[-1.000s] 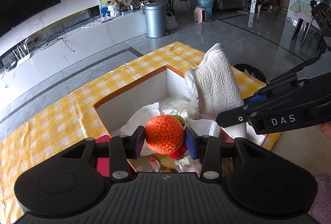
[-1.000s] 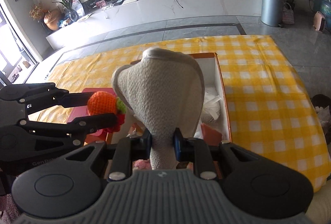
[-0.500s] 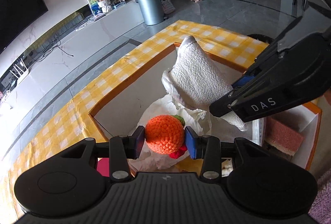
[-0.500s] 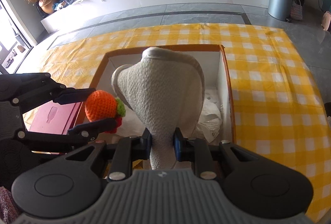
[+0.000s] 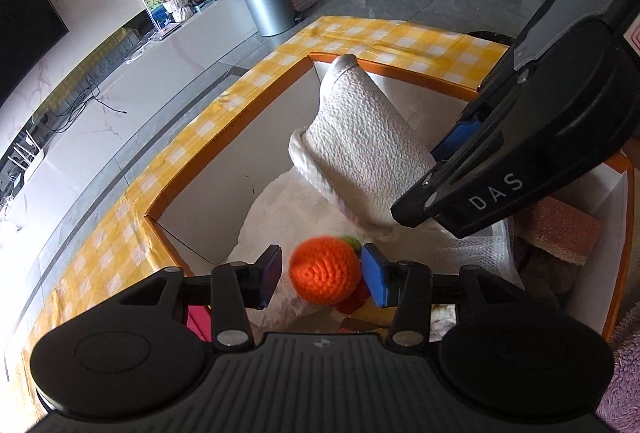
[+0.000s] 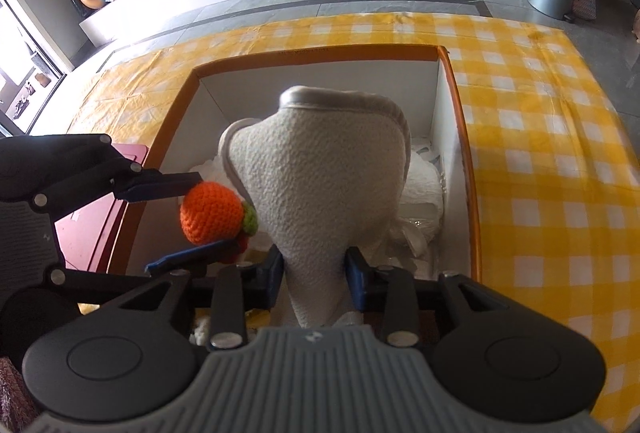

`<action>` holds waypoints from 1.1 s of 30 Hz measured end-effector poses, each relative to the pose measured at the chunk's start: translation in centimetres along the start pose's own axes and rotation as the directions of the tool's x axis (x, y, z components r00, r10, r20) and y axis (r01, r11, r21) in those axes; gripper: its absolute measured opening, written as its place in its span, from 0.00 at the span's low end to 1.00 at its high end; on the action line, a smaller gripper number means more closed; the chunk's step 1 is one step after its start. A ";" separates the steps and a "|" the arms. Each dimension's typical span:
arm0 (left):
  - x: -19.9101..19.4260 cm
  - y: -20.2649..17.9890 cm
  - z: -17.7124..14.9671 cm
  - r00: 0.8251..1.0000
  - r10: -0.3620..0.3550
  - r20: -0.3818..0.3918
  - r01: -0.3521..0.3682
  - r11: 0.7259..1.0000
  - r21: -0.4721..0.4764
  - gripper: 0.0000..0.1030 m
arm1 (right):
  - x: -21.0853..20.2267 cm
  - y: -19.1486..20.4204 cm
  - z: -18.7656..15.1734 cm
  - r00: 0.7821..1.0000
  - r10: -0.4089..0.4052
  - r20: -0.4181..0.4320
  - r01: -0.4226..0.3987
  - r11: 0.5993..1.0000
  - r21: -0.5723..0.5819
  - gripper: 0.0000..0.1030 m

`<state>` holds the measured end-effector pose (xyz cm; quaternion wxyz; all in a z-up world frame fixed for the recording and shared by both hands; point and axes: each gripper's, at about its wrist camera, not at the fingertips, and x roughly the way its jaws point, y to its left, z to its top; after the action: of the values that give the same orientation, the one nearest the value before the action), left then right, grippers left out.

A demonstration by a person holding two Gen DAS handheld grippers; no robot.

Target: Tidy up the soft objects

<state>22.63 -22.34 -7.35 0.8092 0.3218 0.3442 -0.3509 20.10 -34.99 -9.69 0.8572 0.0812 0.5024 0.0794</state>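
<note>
An orange crochet ball (image 5: 324,271) with a green and red tip sits between the fingers of my left gripper (image 5: 322,277), low inside an orange-rimmed white box (image 5: 224,149). The jaws are opening: a gap shows at the left pad, and the ball leans on the blue right pad. My right gripper (image 6: 316,273) holds a white textured mitt (image 6: 320,177) upright over the same box (image 6: 320,53). Its jaws are opening too, but both pads still touch the mitt's narrow end. In the right wrist view the left gripper (image 6: 208,213) and the ball (image 6: 210,211) are just left of the mitt.
White crumpled wrapping (image 5: 288,209) covers the box floor, and a brown sponge (image 5: 560,229) lies at its right end. A pink case (image 6: 92,233) sits outside the box on the left. The yellow checked tablecloth (image 6: 540,137) surrounds the box. A purple fluffy fabric (image 5: 624,373) shows at the lower right.
Both grippers have come down into the box. The left jaws have spread, and the ball is free of the left pad. The right jaws have widened around the mitt's end.
</note>
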 end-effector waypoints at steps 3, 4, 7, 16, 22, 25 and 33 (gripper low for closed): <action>-1.2 -0.3 0.1 1.000 0.008 0.021 -0.009 0.999 0.031 0.70 | -1.1 0.3 0.0 1.000 -0.001 0.008 0.001 1.000 -0.003 0.47; -1.7 -0.4 0.1 1.000 0.015 0.024 -0.016 0.999 0.039 0.70 | -1.6 0.5 0.0 1.000 -0.008 0.011 0.008 1.000 -0.008 0.50; -3.3 -0.5 0.2 0.999 0.022 0.043 -0.023 0.999 0.042 0.70 | -3.2 1.4 0.0 0.999 -0.032 0.033 0.033 0.999 -0.022 0.57; -11.0 -0.8 -0.4 0.987 0.081 0.138 -0.085 0.996 0.019 0.70 | -9.8 3.8 -0.9 0.986 -0.074 0.147 0.080 0.996 -0.033 0.66; -16.8 -0.3 -1.8 0.972 0.121 0.199 -0.112 0.992 -0.055 0.70 | -14.3 5.8 -3.6 0.970 -0.088 0.227 0.101 0.994 -0.047 0.69; -19.6 -0.4 -3.2 0.956 0.164 0.243 -0.145 0.985 -0.095 0.70 | -16.3 7.0 -5.5 0.958 -0.095 0.270 0.112 0.993 -0.047 0.72; -25.5 -0.5 -8.5 0.916 0.258 0.309 -0.169 0.943 -0.288 0.70 | -20.5 11.3 -12.2 0.891 -0.138 0.432 0.180 0.982 -0.057 0.78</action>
<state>6.23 -7.30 7.70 0.9248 0.1852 0.2031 -0.2630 -1.08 -27.68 4.31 0.9526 0.0139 0.3036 0.0132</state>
